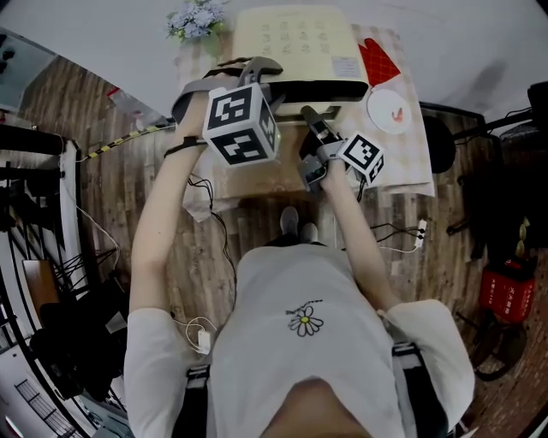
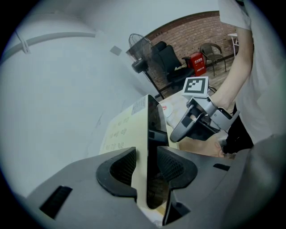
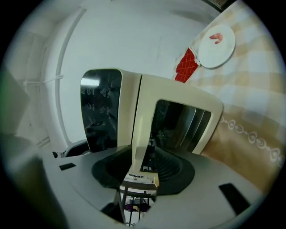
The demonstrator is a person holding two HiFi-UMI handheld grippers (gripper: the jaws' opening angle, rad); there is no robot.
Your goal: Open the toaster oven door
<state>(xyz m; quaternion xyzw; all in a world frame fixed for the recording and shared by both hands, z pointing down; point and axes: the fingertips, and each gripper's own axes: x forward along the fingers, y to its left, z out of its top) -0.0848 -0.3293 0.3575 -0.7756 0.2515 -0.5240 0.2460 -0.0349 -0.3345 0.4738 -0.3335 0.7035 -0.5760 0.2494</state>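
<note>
A cream toaster oven (image 1: 291, 43) with a black front stands on a table with a checked cloth (image 1: 407, 167). My left gripper (image 1: 255, 67) is at its upper left front corner. In the left gripper view, the left gripper (image 2: 147, 167) has both pads pressed on the oven (image 2: 120, 129) corner edge. My right gripper (image 1: 310, 118) points at the oven front. In the right gripper view, the right gripper (image 3: 143, 163) straddles the cream edge of the glass door (image 3: 178, 120), and a thin dark gap shows beside one pad. The right gripper (image 2: 192, 125) also appears in the left gripper view.
A white plate (image 1: 392, 109) and a red mitt (image 1: 377, 60) lie on the cloth right of the oven. Flowers (image 1: 197, 19) stand at the back left. Cables (image 1: 205, 201) trail on the wood floor, and a red canister (image 1: 505, 291) stands at the right.
</note>
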